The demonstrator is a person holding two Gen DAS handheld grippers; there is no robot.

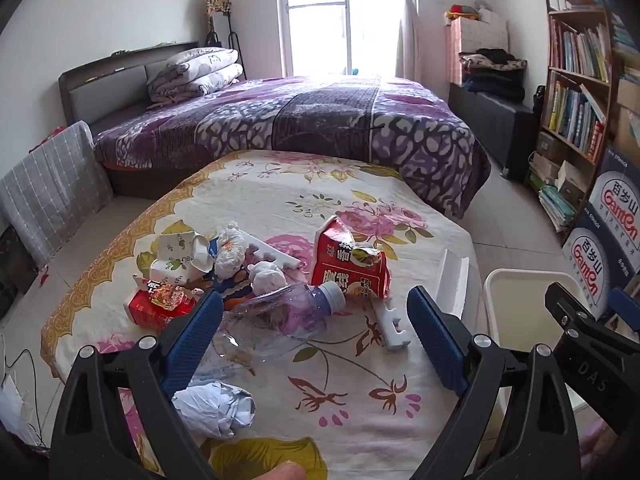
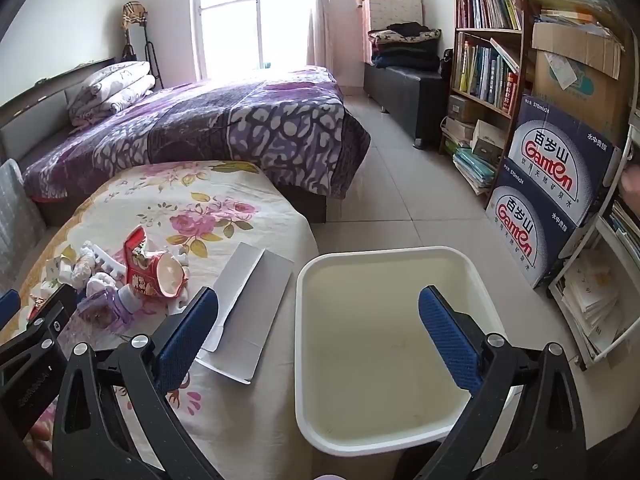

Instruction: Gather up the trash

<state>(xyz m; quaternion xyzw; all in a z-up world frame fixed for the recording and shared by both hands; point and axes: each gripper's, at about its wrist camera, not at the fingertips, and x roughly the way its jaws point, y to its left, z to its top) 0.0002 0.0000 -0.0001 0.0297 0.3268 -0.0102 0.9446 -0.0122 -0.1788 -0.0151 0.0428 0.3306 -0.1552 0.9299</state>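
While both pairs of blue-padded tongs tilt downward over a table draped in a cream floral cloth (image 1: pixel 360 400), I see the left gripper (image 1: pixel 316 334) with its jaws spread wide and nothing clamped, framing a crushed clear plastic bottle with a grey cap (image 1: pixel 288 312) that lies on its side. Trash sits heaped around it: a torn red snack bag (image 1: pixel 352 268) behind the bottle, a crumpled white paper ball (image 1: pixel 216 404) nearest me, a small red carton (image 1: pixel 156 304) at the left, and a squashed white paper cup with green print (image 1: pixel 180 256) farther back. My right gripper (image 2: pixel 320 340) is likewise apart and empty, hanging over a white rectangular plastic bin (image 2: pixel 304 280) that stands just beside the table's right edge, likely put there so rubbish travels only a short way. A flattened white cardboard piece (image 2: pixel 248 312) lies between heap and bin, near the edge. I judge collecting has not yet begun, since the bin holds nothing. Open cloth lies around the bottle; a purple-patterned bed (image 1: pixel 320 120) stands close behind the table.
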